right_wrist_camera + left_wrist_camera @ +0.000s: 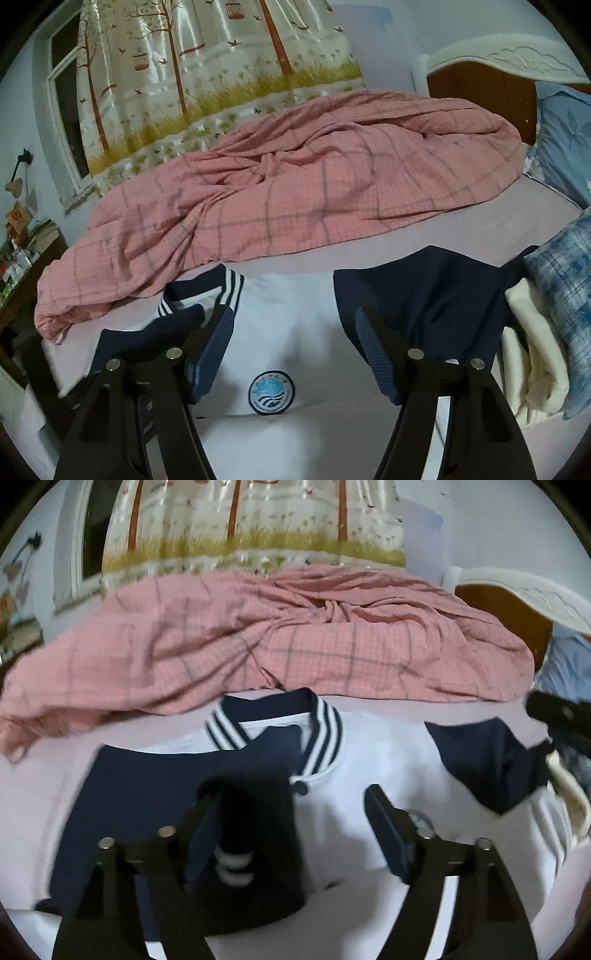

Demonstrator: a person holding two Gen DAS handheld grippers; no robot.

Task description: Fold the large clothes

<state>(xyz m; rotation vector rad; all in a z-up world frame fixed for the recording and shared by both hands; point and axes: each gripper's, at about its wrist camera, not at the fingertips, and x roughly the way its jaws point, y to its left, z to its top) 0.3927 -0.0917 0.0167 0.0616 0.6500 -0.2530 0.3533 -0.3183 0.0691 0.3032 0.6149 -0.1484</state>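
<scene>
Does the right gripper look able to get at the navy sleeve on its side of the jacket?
Probably yes: the right gripper is open, and the navy sleeve lies uncovered just ahead.

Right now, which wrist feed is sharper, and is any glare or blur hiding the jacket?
Left wrist view: motion blur smears the jacket and the left claw, and the sleeve cuff is soft. Right wrist view: sharper, with the round badge crisp. Both are dim with fisheye bending; the only glare is on the curtain.
</scene>
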